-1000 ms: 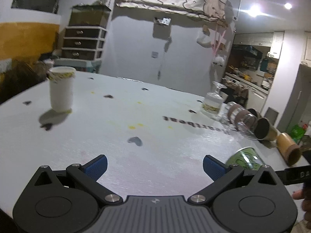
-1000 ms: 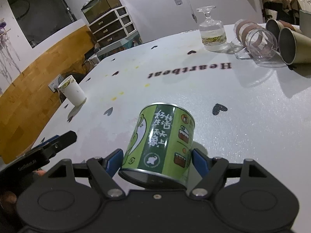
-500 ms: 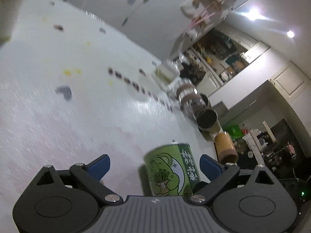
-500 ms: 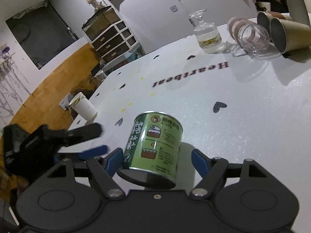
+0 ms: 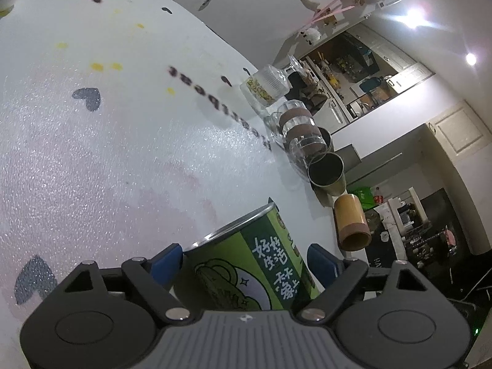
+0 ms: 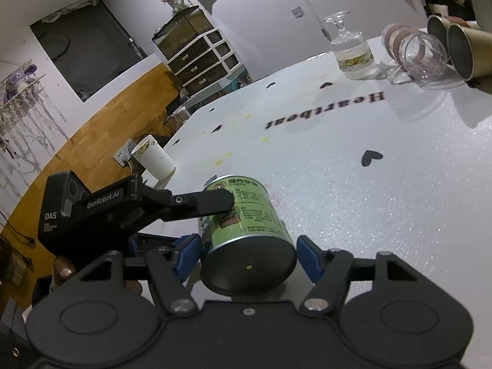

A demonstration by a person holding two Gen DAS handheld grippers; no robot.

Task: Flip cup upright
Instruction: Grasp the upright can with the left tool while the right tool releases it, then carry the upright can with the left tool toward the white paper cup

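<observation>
White bench point(image 6: 384, 203) under me, strewn with heart stickers. My green cup point(image 6: 246, 233) lies tilted on it, dark base toward my right gripper point(image 6: 249, 255), whose fingers stand apart on either side. My left gripper point(image 5: 246, 261) brackets the cup too, one finger touching, not clamped.

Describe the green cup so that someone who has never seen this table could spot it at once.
Start at the white table printed with "Heartbeat" and come to its near edge, away from the row of cups lying on their sides at the far end. The green cup lies tipped there between the right tool and the left tool. It alone is green, with a cartoon and Chinese lettering.
</observation>
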